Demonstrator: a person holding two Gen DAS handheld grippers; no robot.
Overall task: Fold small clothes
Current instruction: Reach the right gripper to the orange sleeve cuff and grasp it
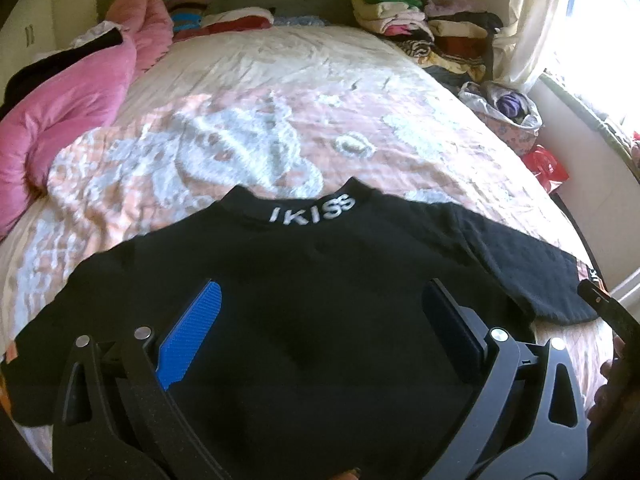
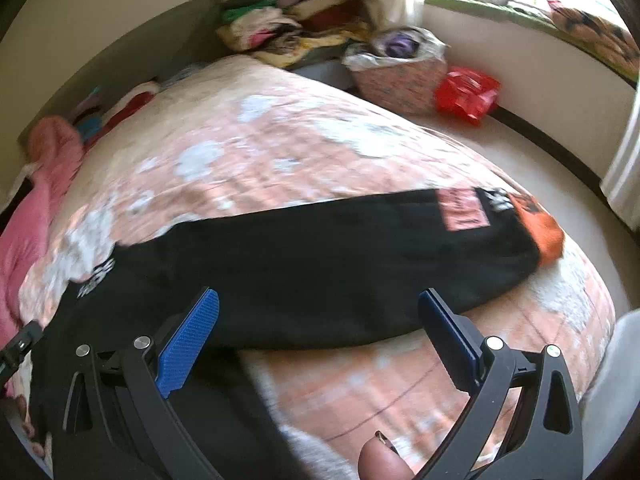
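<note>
Bedroom scene, bed covered with a peach-and-white patterned quilt, pink duvet bunched along the left edge, stacks of folded clothes at the far corner by the window, a basket and red bag on the floor beside the bed

Black top lies spread flat on the near part of the quilt, collar with white lettering pointing away from the person, hem toward them. One sleeve stretches out to the right, long axis running sideways across the bed, ending in an orange cuff near the bed's right edge; pink patch sits just before the cuff

Left gripper hovers over the middle of the torso, jaws spread wide, nothing between the blue pads. Aimed straight up the garment toward the collar, tilted down at the fabric

Right gripper also wide apart and empty, poised above the lower edge of the sleeve where it meets the body; its left finger is over black cloth, right finger over bare quilt. Sleeve lies ahead and to its right, so the right hand is clearly the nearer one for it. Thumb visible at the bottom of the right view

Judgement: no fold made yet, likely next is bringing the extended sleeve in across the torso; contact with the fabric cannot be told from either view
</note>
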